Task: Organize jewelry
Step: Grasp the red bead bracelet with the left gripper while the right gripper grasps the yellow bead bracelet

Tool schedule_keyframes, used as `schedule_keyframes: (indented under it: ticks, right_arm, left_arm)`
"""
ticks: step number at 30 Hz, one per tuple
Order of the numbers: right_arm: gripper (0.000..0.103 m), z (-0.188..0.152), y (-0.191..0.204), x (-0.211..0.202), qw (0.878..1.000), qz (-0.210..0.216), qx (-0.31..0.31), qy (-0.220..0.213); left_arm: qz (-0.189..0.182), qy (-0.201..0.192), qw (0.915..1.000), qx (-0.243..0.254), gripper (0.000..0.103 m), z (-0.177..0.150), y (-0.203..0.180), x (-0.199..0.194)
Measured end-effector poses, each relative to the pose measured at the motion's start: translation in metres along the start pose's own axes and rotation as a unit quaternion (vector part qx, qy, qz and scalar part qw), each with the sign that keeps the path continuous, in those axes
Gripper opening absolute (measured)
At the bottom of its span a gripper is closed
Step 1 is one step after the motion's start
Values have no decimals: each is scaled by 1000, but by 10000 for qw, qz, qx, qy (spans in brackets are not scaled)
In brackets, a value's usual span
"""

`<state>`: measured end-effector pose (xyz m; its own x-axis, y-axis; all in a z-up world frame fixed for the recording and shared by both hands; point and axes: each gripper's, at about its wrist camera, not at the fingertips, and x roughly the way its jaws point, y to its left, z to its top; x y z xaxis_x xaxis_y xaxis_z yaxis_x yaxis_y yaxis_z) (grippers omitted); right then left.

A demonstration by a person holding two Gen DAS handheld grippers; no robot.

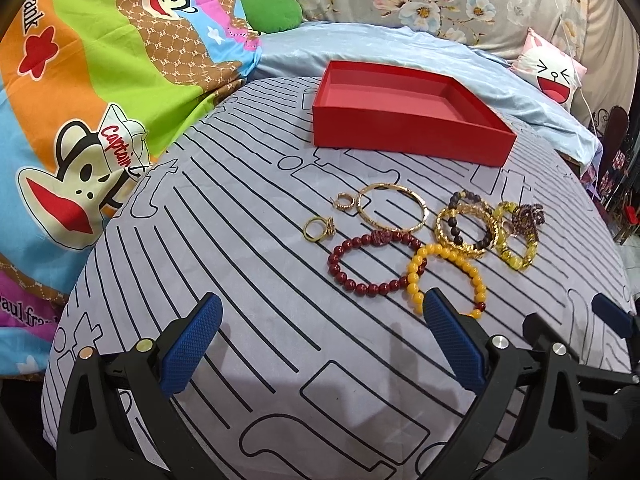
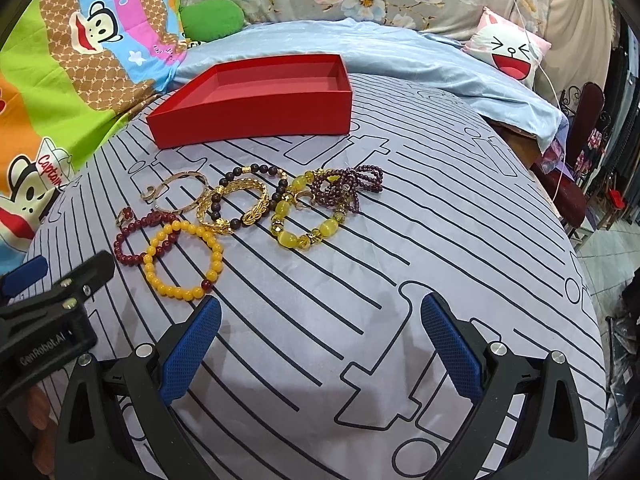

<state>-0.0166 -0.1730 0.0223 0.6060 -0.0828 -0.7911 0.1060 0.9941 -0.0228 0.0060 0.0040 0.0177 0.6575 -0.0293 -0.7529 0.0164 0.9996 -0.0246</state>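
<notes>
Nothing yet in the red box (image 1: 404, 120); every piece of jewelry spread loose on the striped grey bedsheet (image 1: 224, 240), just in front of the box. Judged as the very start: no piece lifted, first pick not yet made.

Left gripper (image 1: 320, 340) low over the sheet, fingers (image 1: 192, 344) spread wide, gripping nothing. Right gripper (image 2: 320, 340) likewise, fingers (image 2: 188, 344) wide apart and empty. Blue ribbed pads on black frames.

Nearest to both: yellow bead bracelet (image 1: 444, 276), round glossy beads on a loop, one dark red bead among them, overlapping the dark red bead bracelet (image 1: 364, 260). Beyond: thin gold bangle (image 1: 392, 210), smooth and rigid; small gold ring (image 1: 318, 230); small gold hoop earring (image 1: 344, 202). Further right: chunky gold chain bracelet (image 2: 236, 210) tangled with a dark bead bracelet (image 2: 256, 172); translucent yellow stone bracelet (image 2: 300, 224); purple bead strand (image 2: 348, 186), looped several times.

Next move, probably: close on one bead bracelet at its outer arc, away from the overlap, lift clear, carry over the box wall and release. Beaded loops likely limp and prone to drag a neighbour; bangle and ring hard, thin, flat on soft cloth, so harder to pinch.

Box of matte red card, shallow, square-cornered, open-topped.
</notes>
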Motion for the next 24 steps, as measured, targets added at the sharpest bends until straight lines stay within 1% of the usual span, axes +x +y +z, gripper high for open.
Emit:
schedule_keyframes:
  ticks: [10,14,20,24]
  right_arm:
    - [96,9,-8,-5,10000,36,73,-20]
    - [96,15,-16,-3,9999,-28,119,-21]
    - [96,23,-30,3,9996,-127,237,-18]
    - [96,29,-35,9,9994,-169,297,-23]
  left_arm:
    - [99,18,9999,82,96,4,3,-7]
    - [116,77,9999,80,96,6,7,-4]
    - [256,106,9996,46,96,12,18,4]
    - [230,128,9996,-37,96,16,24,10]
